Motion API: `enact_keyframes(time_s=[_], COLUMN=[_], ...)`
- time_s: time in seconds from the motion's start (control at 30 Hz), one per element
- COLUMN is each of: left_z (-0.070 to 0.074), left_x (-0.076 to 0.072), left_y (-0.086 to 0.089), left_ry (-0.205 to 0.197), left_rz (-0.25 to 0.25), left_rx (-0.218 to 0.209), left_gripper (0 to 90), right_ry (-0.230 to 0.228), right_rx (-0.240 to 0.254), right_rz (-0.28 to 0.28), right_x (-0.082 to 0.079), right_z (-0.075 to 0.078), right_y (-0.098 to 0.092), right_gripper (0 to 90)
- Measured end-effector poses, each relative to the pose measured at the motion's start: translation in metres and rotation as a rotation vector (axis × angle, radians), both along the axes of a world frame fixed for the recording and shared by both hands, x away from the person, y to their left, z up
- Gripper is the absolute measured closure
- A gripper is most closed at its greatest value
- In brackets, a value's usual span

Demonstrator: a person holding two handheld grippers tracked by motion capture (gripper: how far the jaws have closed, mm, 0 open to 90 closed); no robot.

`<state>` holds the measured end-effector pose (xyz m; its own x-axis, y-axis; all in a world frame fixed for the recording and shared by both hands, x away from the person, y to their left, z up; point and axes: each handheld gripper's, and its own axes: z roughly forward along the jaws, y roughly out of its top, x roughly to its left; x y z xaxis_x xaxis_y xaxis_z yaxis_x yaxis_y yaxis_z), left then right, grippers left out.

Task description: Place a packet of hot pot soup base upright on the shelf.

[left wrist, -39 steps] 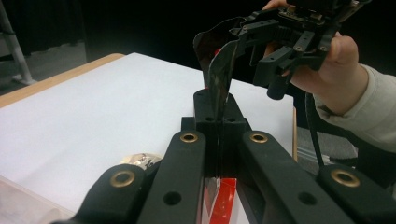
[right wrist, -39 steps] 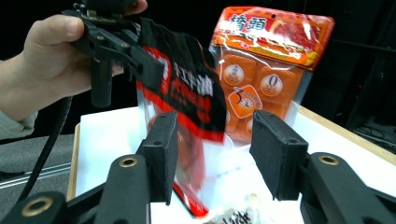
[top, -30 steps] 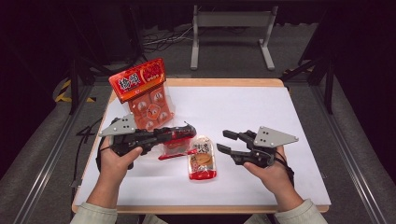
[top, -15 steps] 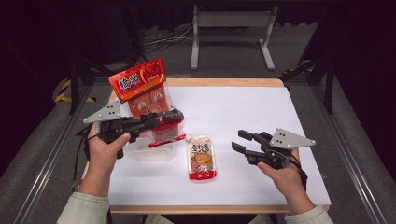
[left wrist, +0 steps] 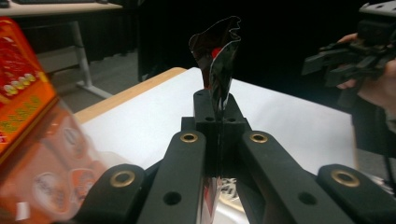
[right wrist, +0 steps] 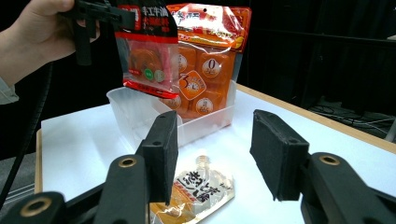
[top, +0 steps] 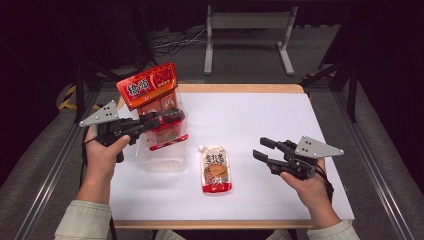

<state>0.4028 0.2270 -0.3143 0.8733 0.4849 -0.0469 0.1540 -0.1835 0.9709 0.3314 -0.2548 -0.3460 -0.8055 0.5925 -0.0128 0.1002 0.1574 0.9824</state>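
Snack packet (top: 167, 131), clear with red edges, hangs pinched tight in the left gripper (top: 176, 115) above the clear plastic box (top: 162, 159), which holds 1 big orange bag (top: 148, 87). Right gripper (top: 262, 149) is spread wide and holds nothing, beside the pouch (top: 216, 170) lying flat on the white table (top: 250, 120).

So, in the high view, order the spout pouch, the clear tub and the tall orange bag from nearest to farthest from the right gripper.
From the right gripper:
1. Spout pouch, flat on the table just to its left.
2. Clear tub, further left, beyond the pouch.
3. Tall orange bag, standing at the tub's far end, towards the table's far left.
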Motion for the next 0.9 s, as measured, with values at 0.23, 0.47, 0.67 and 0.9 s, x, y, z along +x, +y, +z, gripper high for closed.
enact_keyframes(time_s=[0.23,0.47,0.67,0.9], left_z=[-0.007,-0.015,-0.019,-0.024], left_x=[0.009,0.019,0.022,0.026], left_y=[0.001,0.000,0.003,0.007], left_ry=[-0.014,-0.002,0.005,0.017], left_rz=[0.002,-0.020,-0.040,-0.060], left_rx=[0.022,0.045,0.059,0.055], left_gripper=[89.6,89.6,89.6,89.6], right_ry=[0.003,0.003,0.006,0.007], right_rx=[0.002,0.007,0.006,0.003], right_rz=[-0.005,0.000,-0.008,-0.025], right_x=[0.001,0.000,-0.002,-0.006], right_z=[0.000,0.000,-0.001,-0.001], right_y=[-0.002,-0.001,-0.003,-0.005], right_gripper=[52.1,52.1,52.0,51.9])
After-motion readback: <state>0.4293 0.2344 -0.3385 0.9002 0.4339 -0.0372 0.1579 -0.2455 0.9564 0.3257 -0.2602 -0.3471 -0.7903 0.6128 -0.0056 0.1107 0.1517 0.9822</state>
